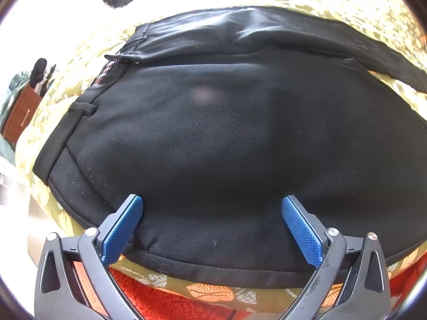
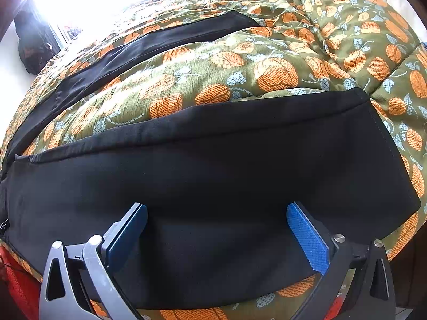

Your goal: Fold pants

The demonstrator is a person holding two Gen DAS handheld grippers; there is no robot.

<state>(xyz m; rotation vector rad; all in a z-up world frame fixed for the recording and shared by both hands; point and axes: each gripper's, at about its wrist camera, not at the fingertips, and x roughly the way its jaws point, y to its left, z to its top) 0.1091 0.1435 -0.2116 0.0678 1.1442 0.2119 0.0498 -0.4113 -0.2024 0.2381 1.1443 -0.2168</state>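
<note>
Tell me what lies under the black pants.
The black pants lie spread on a green quilt with orange print, which shows around their edges. Whatever sits beneath their middle is covered.

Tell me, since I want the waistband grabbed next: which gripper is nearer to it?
Left. The left gripper hovers open over the seat of the pants, near the waistband. The right gripper is open over a leg, no waistband in view.
</note>
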